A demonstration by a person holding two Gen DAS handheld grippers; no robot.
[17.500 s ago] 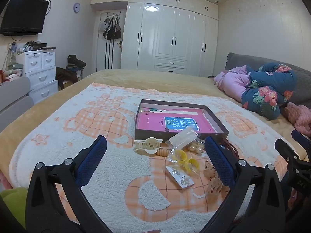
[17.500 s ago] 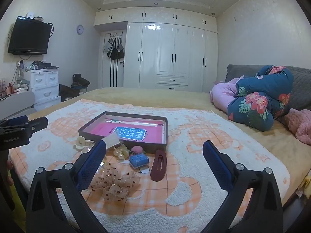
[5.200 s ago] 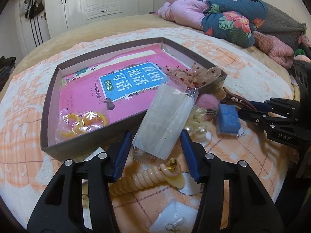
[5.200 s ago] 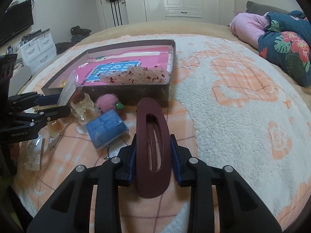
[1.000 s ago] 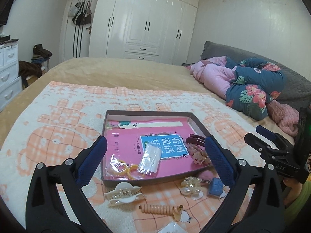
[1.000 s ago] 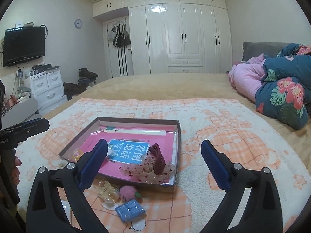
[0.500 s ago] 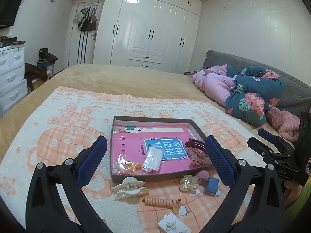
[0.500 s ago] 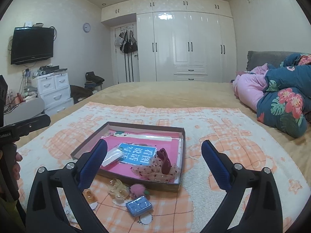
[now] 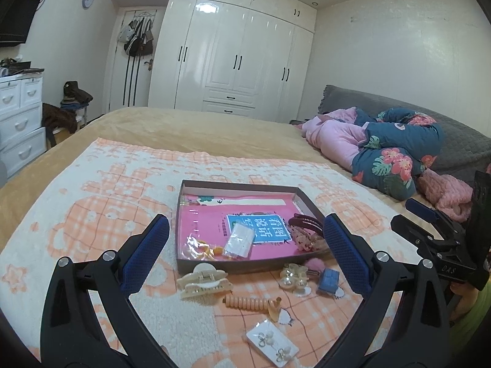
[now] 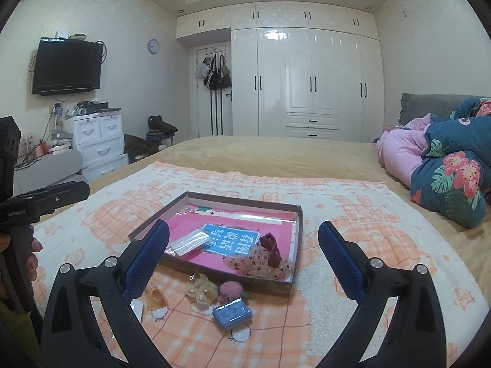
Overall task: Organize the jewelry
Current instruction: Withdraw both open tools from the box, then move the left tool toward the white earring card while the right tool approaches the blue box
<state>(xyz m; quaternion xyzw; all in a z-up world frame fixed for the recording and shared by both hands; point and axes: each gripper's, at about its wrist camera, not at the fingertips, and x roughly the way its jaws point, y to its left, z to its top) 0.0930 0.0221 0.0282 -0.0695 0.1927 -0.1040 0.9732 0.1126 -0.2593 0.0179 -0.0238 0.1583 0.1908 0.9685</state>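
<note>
Several pieces lie outside the shallow brown cardboard tray (image 9: 233, 266); left gripper (image 9: 245, 254) and right gripper (image 10: 244, 257) gape empty. Likely risks: cream plastic claw clip (image 9: 203, 281) slipping from the pads, flat white earring card (image 9: 272, 340) resisting pickup on plush blanket (image 9: 92, 214)

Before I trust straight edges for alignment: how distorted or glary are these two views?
Left wrist view: fisheye bows the wardrobe and ceiling line, with dark vignetted corners and glare on the glossy doors. Right wrist view: the same bowing and door glare, but the box stays sharp.

Small yellow pieces inside the crinkled clear bag (image 9: 205, 247): too blurred to identify | white earring card (image 10: 138, 309): mostly behind right gripper's blue-padded finger (image 10: 146, 258) | pink tray's printed label (image 9: 258, 227): too small to read
</note>
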